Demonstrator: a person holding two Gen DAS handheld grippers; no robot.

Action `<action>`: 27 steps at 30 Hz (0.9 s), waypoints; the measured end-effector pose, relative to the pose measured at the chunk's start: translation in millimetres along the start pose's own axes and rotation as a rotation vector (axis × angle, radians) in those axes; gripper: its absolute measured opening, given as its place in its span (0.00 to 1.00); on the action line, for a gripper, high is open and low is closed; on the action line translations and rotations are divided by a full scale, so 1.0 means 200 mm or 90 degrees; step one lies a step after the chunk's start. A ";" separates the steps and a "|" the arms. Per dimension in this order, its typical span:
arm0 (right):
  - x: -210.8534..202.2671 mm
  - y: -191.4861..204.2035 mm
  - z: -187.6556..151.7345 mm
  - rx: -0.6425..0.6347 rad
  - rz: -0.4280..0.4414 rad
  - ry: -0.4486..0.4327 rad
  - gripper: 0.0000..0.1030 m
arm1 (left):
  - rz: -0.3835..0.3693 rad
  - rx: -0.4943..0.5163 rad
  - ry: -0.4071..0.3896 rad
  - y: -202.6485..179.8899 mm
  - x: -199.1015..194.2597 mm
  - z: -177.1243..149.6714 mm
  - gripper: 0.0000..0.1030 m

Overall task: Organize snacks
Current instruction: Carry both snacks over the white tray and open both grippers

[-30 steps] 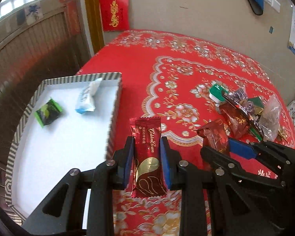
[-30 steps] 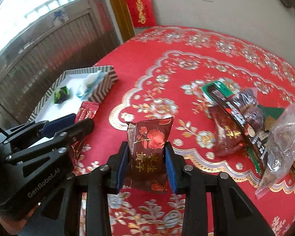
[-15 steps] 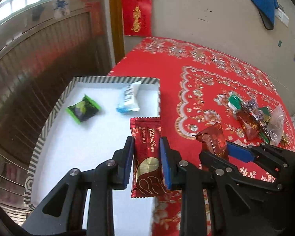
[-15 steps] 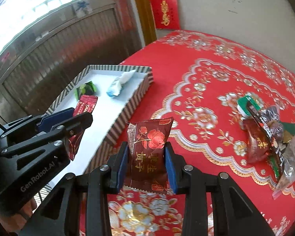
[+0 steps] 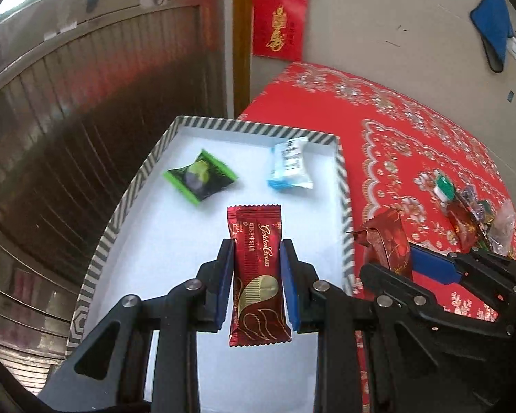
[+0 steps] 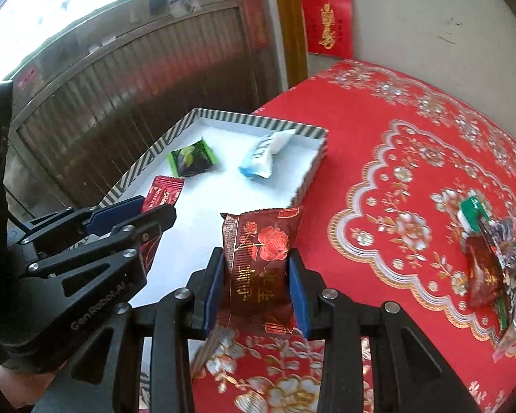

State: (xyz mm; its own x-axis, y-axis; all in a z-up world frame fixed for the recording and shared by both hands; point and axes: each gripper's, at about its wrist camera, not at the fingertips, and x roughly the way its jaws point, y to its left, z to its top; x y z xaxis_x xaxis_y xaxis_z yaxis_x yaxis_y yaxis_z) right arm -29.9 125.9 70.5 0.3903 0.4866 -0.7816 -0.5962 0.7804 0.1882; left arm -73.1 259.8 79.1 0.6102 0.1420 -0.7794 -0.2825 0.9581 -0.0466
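Observation:
My left gripper is shut on a long dark-red Golden Crown wafer packet and hangs above the white floor of the striped tray. In the tray lie a green-edged black packet and a pale blue packet. My right gripper is shut on a dark-red rose packet, above the red tablecloth just past the tray's right wall. Each gripper shows at the edge of the other's view, the left gripper beside the tray and the right gripper by the tray's corner.
A heap of loose snacks lies at the right of the red patterned tablecloth. The tray sits at the table's left edge, beside a wooden slatted wall. A wall with red paper hangings stands behind the table.
Both grippers have carried their packets leftward from the tablecloth toward the tray; the left one now hangs over the tray's floor. Both grips are unchanged.

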 end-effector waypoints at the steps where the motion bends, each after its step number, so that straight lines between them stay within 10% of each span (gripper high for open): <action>1: 0.01 0.01 0.00 -0.002 0.002 0.002 0.35 | 0.002 -0.002 0.001 0.02 0.01 0.00 0.28; 27: 0.40 0.16 0.16 -0.057 -0.019 0.071 0.36 | 0.053 -0.042 0.095 0.29 0.36 0.07 0.29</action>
State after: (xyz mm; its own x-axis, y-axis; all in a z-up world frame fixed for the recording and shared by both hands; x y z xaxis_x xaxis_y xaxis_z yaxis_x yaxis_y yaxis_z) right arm 3.9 202.4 33.5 0.3316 0.4126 -0.8484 -0.6475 0.7536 0.1134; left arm -34.5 329.7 28.5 0.4675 0.1767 -0.8662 -0.3779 0.9257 -0.0151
